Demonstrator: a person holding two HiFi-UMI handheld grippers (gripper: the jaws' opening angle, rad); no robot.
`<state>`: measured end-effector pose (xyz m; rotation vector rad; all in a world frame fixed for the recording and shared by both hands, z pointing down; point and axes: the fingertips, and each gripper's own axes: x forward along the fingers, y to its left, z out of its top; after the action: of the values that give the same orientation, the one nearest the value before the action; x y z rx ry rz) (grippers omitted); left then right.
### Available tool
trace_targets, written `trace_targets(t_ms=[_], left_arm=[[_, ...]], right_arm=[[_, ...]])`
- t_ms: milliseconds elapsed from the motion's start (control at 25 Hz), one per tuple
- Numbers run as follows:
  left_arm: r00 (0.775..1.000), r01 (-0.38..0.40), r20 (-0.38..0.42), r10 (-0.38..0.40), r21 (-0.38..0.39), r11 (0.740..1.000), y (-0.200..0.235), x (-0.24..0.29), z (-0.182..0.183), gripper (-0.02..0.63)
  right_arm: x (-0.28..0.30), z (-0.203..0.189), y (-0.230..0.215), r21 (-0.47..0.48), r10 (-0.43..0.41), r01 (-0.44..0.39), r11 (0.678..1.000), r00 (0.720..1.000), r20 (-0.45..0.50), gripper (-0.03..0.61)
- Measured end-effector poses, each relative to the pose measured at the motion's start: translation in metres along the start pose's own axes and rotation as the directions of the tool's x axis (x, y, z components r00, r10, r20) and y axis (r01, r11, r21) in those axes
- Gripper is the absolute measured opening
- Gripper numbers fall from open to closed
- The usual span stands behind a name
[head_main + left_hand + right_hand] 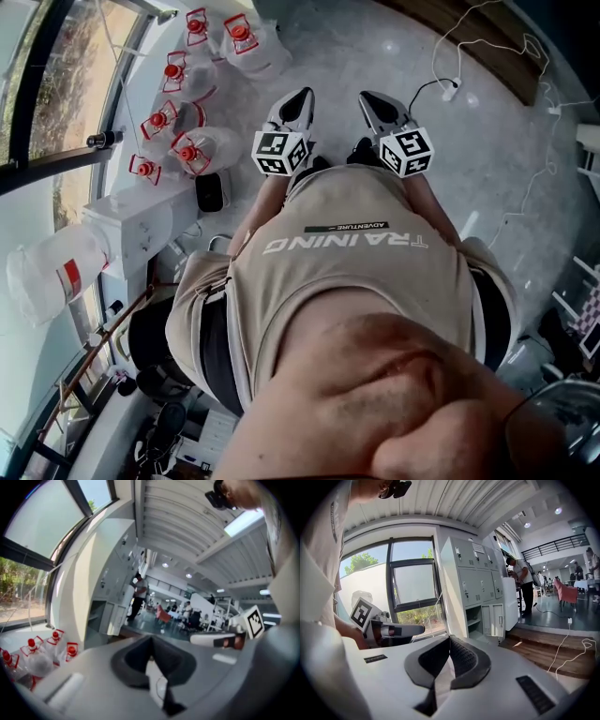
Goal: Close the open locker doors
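Observation:
A grey locker bank (480, 581) stands beside the window; at its bottom one compartment is open, its door (499, 618) swung out. The left gripper view shows the same lockers (115, 581) far off, with an open door (115, 619) low down. My left gripper (298, 97) and right gripper (377, 103) are held side by side in front of my chest, well away from the lockers. Each gripper's dark pads meet at the tip with nothing between them: the left gripper (151, 640) and the right gripper (449, 640) are both shut.
Several clear water jugs with red caps (187, 150) lie on the floor by the window, left of me. A white cable and plug (450, 89) trail over the floor. A person (526, 585) stands at the lockers' far end. A wooden step (543, 644) runs past the locker base.

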<state>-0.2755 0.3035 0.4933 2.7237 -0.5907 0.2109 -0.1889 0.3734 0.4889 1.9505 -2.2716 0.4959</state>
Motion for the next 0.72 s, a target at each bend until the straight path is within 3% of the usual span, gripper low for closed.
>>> trace_targets(t_ms=[160, 320, 480, 720], left_arm=[[0.999, -0.035, -0.011, 0.035, -0.025, 0.999, 0.022, 0.016, 0.001, -0.002], [0.998, -0.044, -0.034, 0.044, 0.003, 0.999, 0.02, 0.048, 0.006, -0.002], [0.998, -0.044, -0.039, 0.046, 0.045, 0.998, 0.012, 0.091, 0.023, -0.002], [0.993, -0.111, -0.025, 0.113, 0.083, 0.99, 0.027, 0.151, 0.054, -0.002]], right_arm=[[0.024, 0.012, -0.008, -0.013, 0.034, -0.034, 0.999, 0.999, 0.011, 0.014], [0.039, 0.014, -0.033, -0.034, 0.077, -0.077, 0.996, 0.997, 0.004, 0.014], [0.05, 0.021, -0.079, -0.009, 0.09, -0.09, 0.996, 0.996, 0.009, 0.014], [0.077, 0.054, -0.15, -0.033, 0.124, -0.123, 0.992, 0.99, 0.06, 0.014]])
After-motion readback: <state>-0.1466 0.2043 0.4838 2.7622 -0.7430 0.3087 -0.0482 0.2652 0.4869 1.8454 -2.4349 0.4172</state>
